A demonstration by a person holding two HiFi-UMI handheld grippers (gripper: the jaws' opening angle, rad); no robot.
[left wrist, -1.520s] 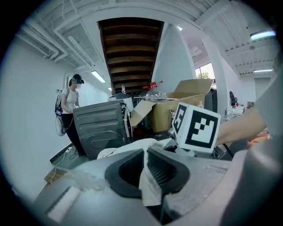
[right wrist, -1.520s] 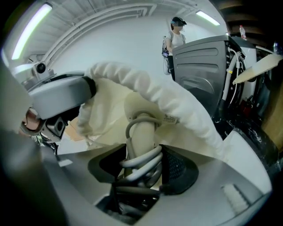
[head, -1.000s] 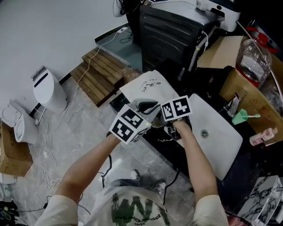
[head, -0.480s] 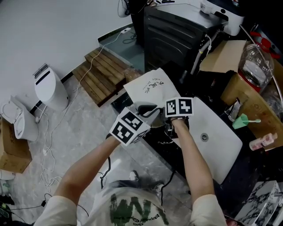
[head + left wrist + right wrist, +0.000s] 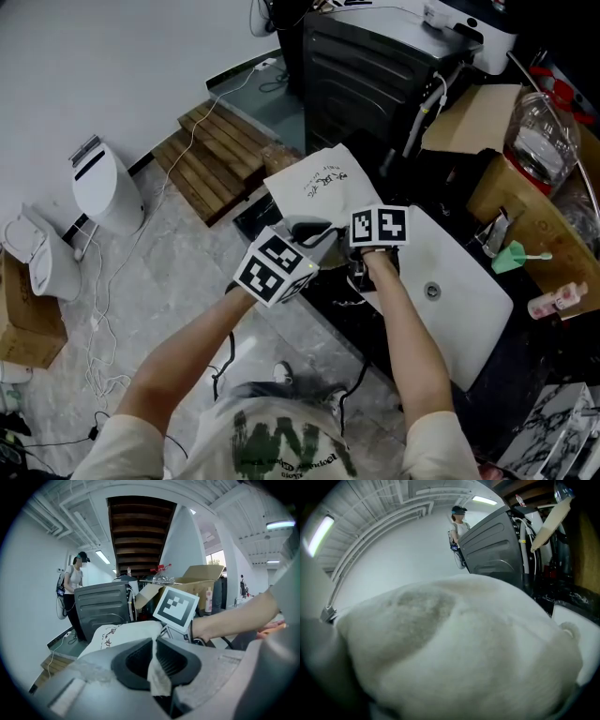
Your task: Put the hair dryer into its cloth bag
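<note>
Dark worktop (image 5: pixel 323 298) lay under my left tool (image 5: pixel 153 660), pinched on the edge of the cloth bag (image 5: pixel 319 183). Cloth hid my right tool (image 5: pixel 375 234), so I couldn't tell its grip. Hair dryer, maybe the lump (image 5: pixel 454 644) before it, could drop if that edge slipped.

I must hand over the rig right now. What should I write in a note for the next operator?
Left gripper: fingers shut on an edge of the cloth bag.
Right gripper: white cloth fills its view, so its fingers are hidden and its state is unclear.
Hair dryer: not clearly seen in any view; I cannot tell if it is in the bag.
Done: bag gripped.
Left: find the dryer, get it fully inside, release.
</note>
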